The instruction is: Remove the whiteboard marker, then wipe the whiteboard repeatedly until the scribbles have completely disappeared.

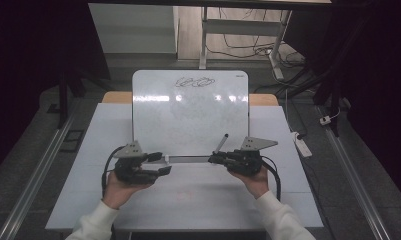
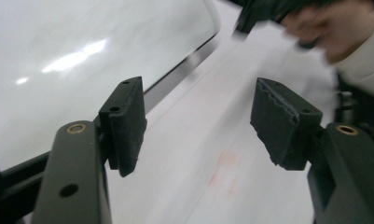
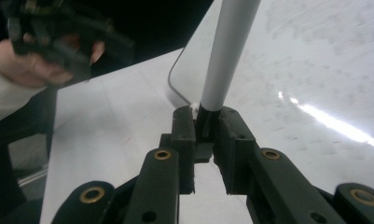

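Note:
A white whiteboard [image 1: 188, 115] lies on the pale table [image 1: 88, 170], with a dark scribble [image 1: 194, 81] near its far edge. My right gripper [image 1: 214, 159] sits at the board's near right edge, shut on a grey-white marker [image 1: 221, 144] that slants up over the board. In the right gripper view the marker's barrel [image 3: 226, 51] rises from between the closed pads of the right gripper [image 3: 205, 126]. My left gripper [image 1: 164, 163] hovers at the board's near left corner, open, with nothing between the jaws. The left gripper view shows the left gripper [image 2: 198, 126] with its pads wide apart above the whiteboard [image 2: 82, 51] edge and bare table.
A white power strip [image 1: 303, 145] lies on the floor right of the table. Desk legs and cables [image 1: 238, 45] stand behind the board. Metal rails [image 1: 33, 185] run along the floor on both sides. The other hand [image 3: 31, 60] shows in the right gripper view.

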A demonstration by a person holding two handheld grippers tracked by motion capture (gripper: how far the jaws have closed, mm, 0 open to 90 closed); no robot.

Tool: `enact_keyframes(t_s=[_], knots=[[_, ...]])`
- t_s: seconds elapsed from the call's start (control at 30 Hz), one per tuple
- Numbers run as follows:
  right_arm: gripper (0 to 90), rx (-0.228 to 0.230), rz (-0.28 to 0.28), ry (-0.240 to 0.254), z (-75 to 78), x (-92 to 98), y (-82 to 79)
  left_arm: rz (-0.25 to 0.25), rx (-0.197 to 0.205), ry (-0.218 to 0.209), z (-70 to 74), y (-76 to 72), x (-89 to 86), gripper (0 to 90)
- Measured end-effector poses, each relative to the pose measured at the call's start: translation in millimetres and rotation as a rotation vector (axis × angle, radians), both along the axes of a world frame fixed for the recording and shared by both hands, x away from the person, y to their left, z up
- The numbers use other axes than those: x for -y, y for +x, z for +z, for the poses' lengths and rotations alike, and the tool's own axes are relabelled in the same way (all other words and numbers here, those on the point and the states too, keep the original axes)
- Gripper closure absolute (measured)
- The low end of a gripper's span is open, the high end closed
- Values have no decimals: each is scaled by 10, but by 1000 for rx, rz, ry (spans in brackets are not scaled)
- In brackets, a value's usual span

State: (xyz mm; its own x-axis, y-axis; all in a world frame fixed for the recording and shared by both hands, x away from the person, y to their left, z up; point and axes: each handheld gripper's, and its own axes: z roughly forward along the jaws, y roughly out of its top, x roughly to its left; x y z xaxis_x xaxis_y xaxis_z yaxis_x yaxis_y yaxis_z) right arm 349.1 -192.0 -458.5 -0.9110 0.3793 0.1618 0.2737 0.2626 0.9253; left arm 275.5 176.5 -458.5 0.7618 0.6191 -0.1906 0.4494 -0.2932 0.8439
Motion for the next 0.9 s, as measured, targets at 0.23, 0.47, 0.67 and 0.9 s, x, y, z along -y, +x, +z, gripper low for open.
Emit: enact_keyframes(t_s=[0.23,0.47,0.67,0.9], knots=[[771,15,-60,59,56,29,70,132,-55,66,-350,-228,-394,327],[771,61,-154,112,249,-32,257,186,-93,87,-530,-200,-511,303],[771,108,-313,172,583,-132,685,206,-69,96,-544,-185,-520,296],[771,133,-450,155,843,-252,1289,209,-52,121,-563,-178,-508,295]])
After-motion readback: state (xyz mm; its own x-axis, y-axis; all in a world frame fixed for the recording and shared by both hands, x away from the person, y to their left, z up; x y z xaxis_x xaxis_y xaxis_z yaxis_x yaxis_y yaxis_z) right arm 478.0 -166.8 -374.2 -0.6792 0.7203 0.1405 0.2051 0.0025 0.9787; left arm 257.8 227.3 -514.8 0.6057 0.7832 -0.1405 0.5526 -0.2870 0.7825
